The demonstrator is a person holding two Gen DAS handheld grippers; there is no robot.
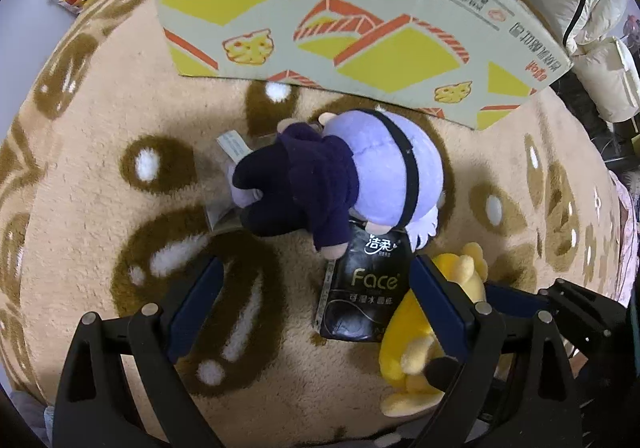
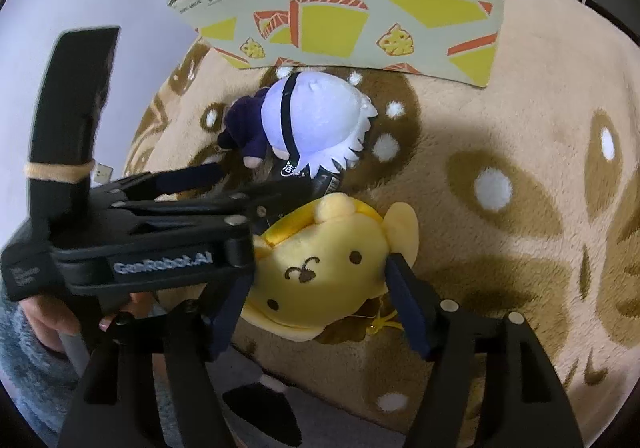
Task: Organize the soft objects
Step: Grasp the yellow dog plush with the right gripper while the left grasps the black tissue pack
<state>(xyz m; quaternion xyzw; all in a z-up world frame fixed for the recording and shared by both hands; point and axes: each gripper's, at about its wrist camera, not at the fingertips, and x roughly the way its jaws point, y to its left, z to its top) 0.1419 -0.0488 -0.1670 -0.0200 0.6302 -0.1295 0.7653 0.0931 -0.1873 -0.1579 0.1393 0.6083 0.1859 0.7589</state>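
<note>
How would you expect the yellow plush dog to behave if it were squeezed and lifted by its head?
The yellow plush dog looks stuffed and fuzzy, so it would probably compress between the right tool fingers rather than resist. Its fabric seems unlikely to slip. The body would likely dangle loosely below the head.

Cardboard box [image 1: 360, 27] walls off the rug [image 1: 100, 207] behind the purple-haired doll [image 1: 352, 175].

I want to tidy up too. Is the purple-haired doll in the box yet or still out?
Out. The purple-haired doll lies face down on the rug, in front of the cardboard box, partly over a black tissue pack.
</note>
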